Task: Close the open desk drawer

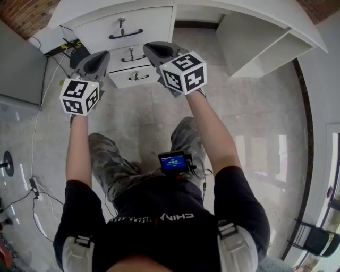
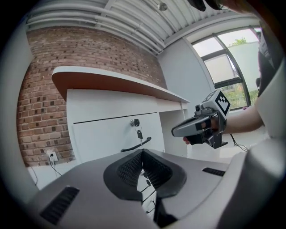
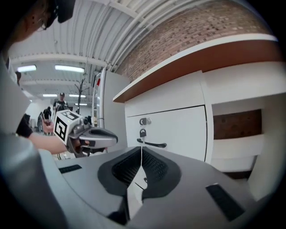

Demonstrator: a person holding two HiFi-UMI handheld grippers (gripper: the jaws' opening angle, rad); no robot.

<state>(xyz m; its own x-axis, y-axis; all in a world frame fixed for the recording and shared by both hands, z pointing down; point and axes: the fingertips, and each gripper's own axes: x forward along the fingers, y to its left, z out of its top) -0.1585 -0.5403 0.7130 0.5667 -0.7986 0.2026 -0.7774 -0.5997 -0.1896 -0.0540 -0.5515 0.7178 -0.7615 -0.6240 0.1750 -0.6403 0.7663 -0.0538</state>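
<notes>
A white desk has three stacked drawers with dark handles. The top drawer carries a lock with a key hanging from it. Below it are the middle drawer and the lowest drawer. The lowest front reaches furthest toward me; how far out it is I cannot tell. My left gripper and right gripper hover side by side in front of the drawers, touching nothing. The left gripper is shut and empty. The right gripper is likewise shut and empty, pointing at the top drawer's handle.
An open white cubby stands to the right of the drawers. A power strip with cables lies left of the desk beside a grey cabinet. A wall socket sits in the brick wall. My legs and a small screen are below.
</notes>
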